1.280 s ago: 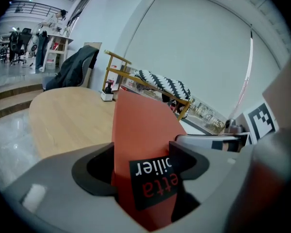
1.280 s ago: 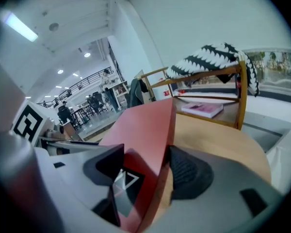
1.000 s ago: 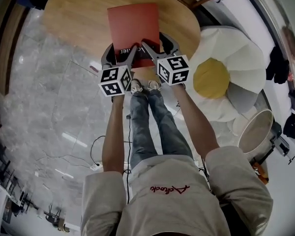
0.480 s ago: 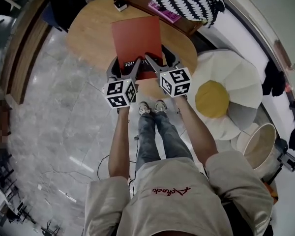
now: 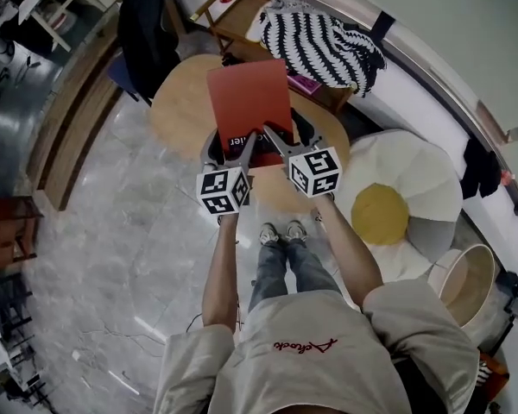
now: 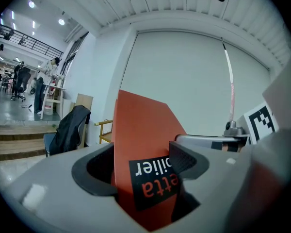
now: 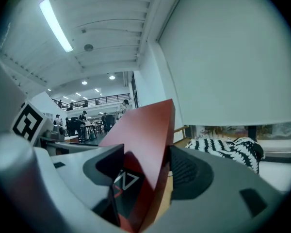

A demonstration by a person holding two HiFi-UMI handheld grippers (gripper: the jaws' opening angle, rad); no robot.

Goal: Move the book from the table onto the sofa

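I am looking down on a round pale-wood bench (image 5: 183, 106) that stands on a grey marbled floor (image 5: 112, 231). A wooden step (image 5: 65, 119) runs along the left, and a curved pale wall (image 5: 432, 24) closes the far right. The right gripper view shows a slatted white ceiling with a long strip light (image 7: 58, 25).

My left tongs (image 5: 233, 145) and right tongs (image 5: 287, 136) are both clenched on the near edge of the thin red book with a black label (image 5: 249, 97). They sit side by side, the left tongs on its left part and the right tongs on its right part. The book is off the bench top and held out over the bench's far half. In both gripper views it rises between the pads against wall and ceiling.

Beyond the bench lies a black-and-white striped throw (image 5: 324, 37). Left of it stands a wooden frame (image 5: 229, 11); I cannot tell whether it is a chair or a rack. A black jacket (image 5: 147, 24) hangs at far left. On the floor just right of the bench sits a big white flower-shaped cushion with a yellow centre (image 5: 414, 171). Nearer and further right is a round beige tub (image 5: 466, 270). My own shoes (image 5: 281, 231) stand on the floor by the bench's near edge.
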